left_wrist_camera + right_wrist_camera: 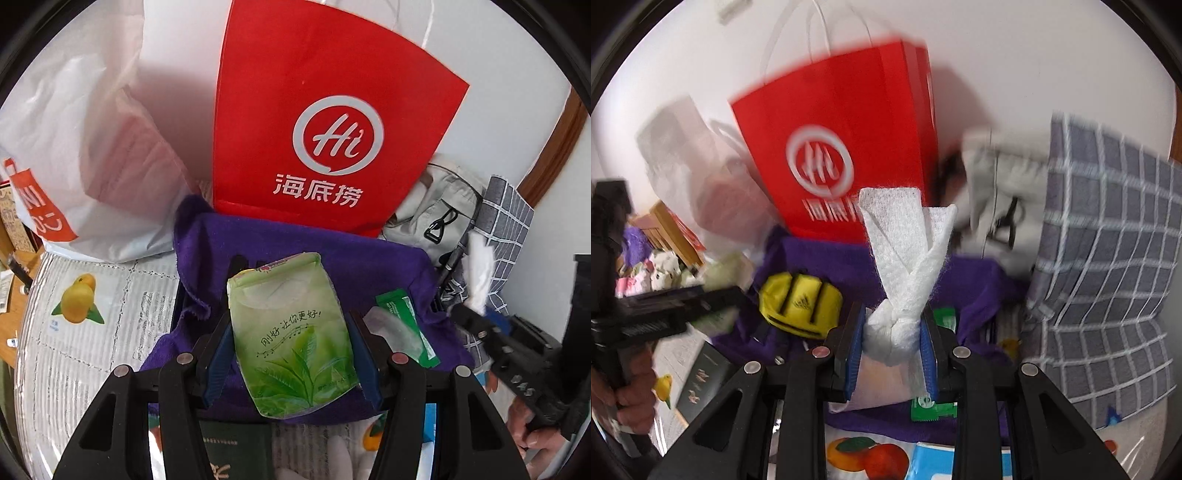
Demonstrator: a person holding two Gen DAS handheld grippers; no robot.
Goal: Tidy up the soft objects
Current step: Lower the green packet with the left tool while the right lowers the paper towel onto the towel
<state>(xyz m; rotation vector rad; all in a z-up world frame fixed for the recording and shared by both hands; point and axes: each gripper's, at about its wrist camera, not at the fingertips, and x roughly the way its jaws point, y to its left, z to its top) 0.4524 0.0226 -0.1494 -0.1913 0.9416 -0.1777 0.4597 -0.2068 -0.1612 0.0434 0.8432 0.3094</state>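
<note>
Between the left gripper's [291, 354] blue pads sits a green tissue pack [291, 332], both pads pressed against its sides, so that one is clamped tight. Its long axis runs straight out along the fingers, sealed top pointing away toward the red paper bag [314, 122]. Under it lies a purple towel [369, 251] draped over a dark bin, directly below and ahead, so the left hand looks nearest for a drop. Over on the right, the right gripper [894, 343] has its pads squeezed on a knotted white cloth [905, 258], knot right between the pads, loose tails fanning away from the tool. That view is blurred. A green sachet [406, 325] rests on the towel just right of the pack, and a yellow pouch [801, 302] lies on the towel's left part in the right view.
</note>
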